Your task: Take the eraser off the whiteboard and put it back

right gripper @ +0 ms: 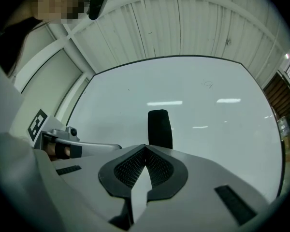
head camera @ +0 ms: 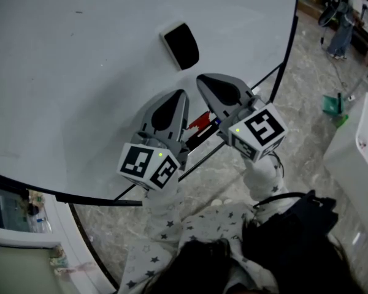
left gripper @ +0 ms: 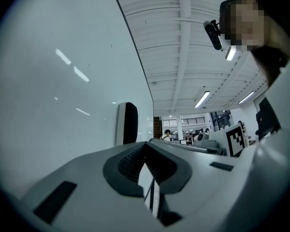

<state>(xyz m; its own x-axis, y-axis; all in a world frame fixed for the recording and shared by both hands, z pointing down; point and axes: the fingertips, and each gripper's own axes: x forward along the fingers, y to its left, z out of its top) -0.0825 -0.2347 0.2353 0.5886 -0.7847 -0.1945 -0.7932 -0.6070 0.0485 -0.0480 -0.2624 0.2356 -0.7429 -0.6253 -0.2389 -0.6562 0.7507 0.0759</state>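
Eraser [head camera: 181, 45] sits on whiteboard [head camera: 80, 72], whose faint scribble [right gripper: 209, 84] is illegible.

light: we see bright, even indoor light, with ceiling tubes [left gripper: 203, 99] lit in the left gripper view
glare: tube reflections streak the whiteboard [right gripper: 222, 139]
distortion: heavy fisheye and dark vignetted corners in both gripper views
focus: our near foreground is soft, head view is sharp

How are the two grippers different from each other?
The right gripper reaches closer to the black eraser; the left gripper sits further back. The right gripper's marker cube shows a different square pattern from the left gripper's. Both are grey, have their jaws together, hold nothing and point at the whiteboard.
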